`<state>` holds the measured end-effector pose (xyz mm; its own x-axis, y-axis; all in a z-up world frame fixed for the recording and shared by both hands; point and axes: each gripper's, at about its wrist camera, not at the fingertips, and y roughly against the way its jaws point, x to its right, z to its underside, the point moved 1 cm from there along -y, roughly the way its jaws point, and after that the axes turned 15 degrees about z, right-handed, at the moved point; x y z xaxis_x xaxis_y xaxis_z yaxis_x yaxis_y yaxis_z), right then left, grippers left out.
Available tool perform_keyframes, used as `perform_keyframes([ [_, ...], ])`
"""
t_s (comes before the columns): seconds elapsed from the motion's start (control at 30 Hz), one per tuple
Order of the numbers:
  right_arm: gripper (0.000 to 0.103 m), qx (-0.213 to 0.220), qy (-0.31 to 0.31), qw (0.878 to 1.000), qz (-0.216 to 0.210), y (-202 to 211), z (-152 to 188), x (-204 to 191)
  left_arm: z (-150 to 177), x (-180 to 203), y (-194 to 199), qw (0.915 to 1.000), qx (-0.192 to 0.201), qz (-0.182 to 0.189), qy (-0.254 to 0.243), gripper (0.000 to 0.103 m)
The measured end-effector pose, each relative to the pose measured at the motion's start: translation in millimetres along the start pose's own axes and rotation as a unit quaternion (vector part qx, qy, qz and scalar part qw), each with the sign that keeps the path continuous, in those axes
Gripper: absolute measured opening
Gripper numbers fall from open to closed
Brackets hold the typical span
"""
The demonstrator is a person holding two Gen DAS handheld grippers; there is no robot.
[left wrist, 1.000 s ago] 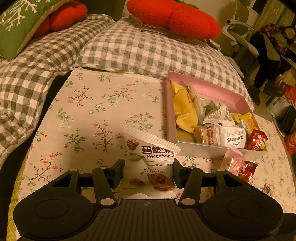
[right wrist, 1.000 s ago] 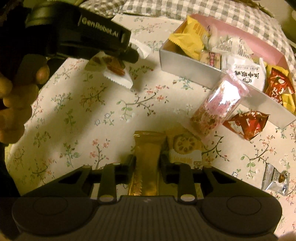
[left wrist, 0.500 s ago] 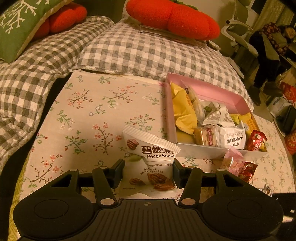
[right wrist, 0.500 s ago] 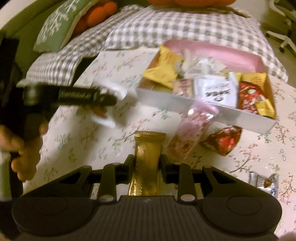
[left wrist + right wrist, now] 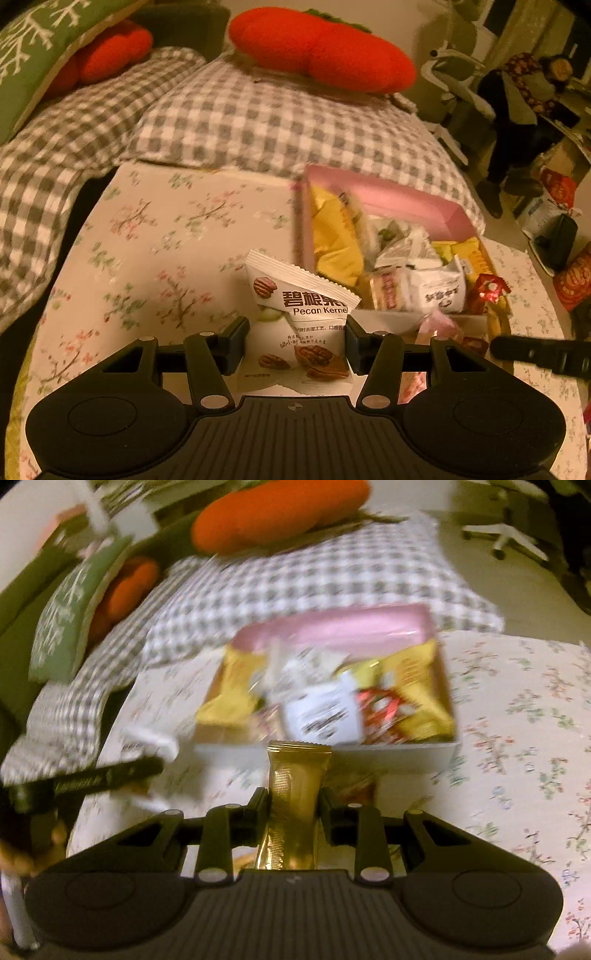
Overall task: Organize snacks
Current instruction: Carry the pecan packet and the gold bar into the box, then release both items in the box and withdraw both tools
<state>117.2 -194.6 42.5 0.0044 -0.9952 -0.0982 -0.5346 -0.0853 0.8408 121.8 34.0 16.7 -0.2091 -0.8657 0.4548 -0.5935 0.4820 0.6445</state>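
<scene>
Right gripper [image 5: 291, 814] pinches the gold bar [image 5: 293, 797] just short of the pink box [image 5: 332, 629]; left gripper [image 5: 295, 341] clamps the pecan packet [image 5: 299, 325] beside it. I'd clear the near wall before releasing.

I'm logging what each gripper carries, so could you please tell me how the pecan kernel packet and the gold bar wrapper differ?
The pecan kernel packet is white with printed nuts and text; the gold bar wrapper is plain shiny gold. The packet is broad and pillowy, the wrapper long and narrow. The packet sits in the left gripper, the wrapper in the right gripper. Both are sealed, crimp-edged, and held short of the pink box.
</scene>
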Motion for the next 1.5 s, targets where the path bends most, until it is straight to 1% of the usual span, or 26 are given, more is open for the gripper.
perform_keyframes([
  [0.13,0.027,0.009,-0.036,0.999,0.011,0,-6,19,-5,6,-6,0.9999,0.005,0.001,-0.012,0.051],
  [0.27,0.027,0.011,-0.067,0.998,0.019,-3,-10,38,-11,7,-9,0.9998,0.011,0.009,-0.011,0.051],
  [0.47,0.027,0.013,-0.103,0.994,0.032,-12,-14,53,-21,13,-14,0.9991,0.030,0.023,-0.018,0.051],
  [0.57,0.027,0.023,-0.128,0.991,0.028,-14,-18,59,-26,14,-19,0.9984,0.041,0.035,-0.020,0.051],
  [0.7,0.027,0.044,-0.183,0.982,-0.013,-13,-24,68,-32,17,-25,0.9959,0.060,0.066,-0.014,0.051],
  [0.77,0.027,0.055,-0.212,0.975,-0.032,-16,-26,71,-30,21,-32,0.9957,0.060,0.066,-0.025,0.051],
  [0.87,0.027,0.061,-0.263,0.959,-0.087,-26,-24,72,-25,22,-46,0.9962,0.053,0.059,-0.035,0.051],
  [0.93,0.027,0.063,-0.285,0.951,-0.105,-33,-21,68,-24,22,-51,0.9962,0.054,0.058,-0.036,0.051],
  [1.07,0.027,0.090,-0.291,0.947,-0.097,-34,-19,55,-26,24,-53,0.9942,0.072,0.067,-0.044,0.052],
  [1.2,0.027,0.112,-0.304,0.942,-0.083,-37,-18,48,-25,29,-58,0.9928,0.082,0.062,-0.062,0.052],
  [1.37,0.027,0.134,-0.310,0.939,-0.065,-44,-16,41,-25,29,-63,0.9906,0.099,0.062,-0.071,0.053],
  [1.4,0.027,0.138,-0.306,0.940,-0.063,-45,-16,38,-25,29,-63,0.9894,0.106,0.062,-0.077,0.054],
  [1.47,0.029,0.143,-0.299,0.941,-0.063,-48,-16,31,-24,33,-60,0.9862,0.122,0.062,-0.093,0.070],
  [1.5,0.033,0.144,-0.294,0.943,-0.059,-48,-16,28,-24,34,-58,0.9852,0.128,0.061,-0.097,0.072],
])
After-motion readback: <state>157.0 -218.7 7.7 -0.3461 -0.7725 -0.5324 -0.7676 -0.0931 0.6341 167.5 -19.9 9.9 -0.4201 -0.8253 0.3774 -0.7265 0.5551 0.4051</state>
